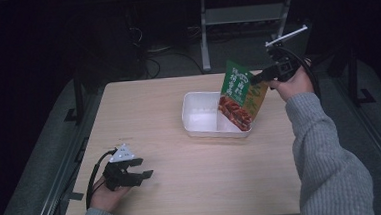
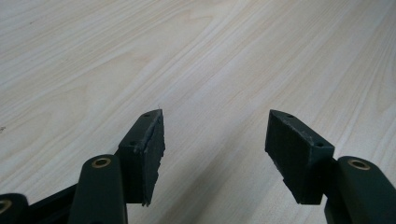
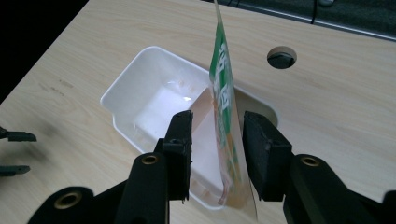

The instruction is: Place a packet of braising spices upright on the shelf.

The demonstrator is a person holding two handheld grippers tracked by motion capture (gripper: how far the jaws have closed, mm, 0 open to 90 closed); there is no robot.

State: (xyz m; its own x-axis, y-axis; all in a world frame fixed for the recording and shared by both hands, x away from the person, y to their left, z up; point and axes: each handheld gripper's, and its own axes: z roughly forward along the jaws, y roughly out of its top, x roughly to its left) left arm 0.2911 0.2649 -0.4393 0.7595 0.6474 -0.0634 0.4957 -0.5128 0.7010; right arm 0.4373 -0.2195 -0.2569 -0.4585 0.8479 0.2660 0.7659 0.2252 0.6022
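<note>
Our right gripper (image 3: 217,140) has its two fingers (image 3: 180,140) apart, straddling one green-and-orange snack pouch (image 3: 223,102); gaps on both sides, no clamp we can see. The pouch stands upright with its bottom end in the right part of one white tray (image 1: 199,114), leaning on the right rim. The tray sits on the light wood tabletop (image 1: 182,173), right of centre. Our left gripper (image 2: 215,140) rests low at the near left, two fingers (image 2: 144,149) apart, holding nothing.

Dim lab: bare test table (image 1: 183,188), floor cables (image 1: 150,50).
</note>
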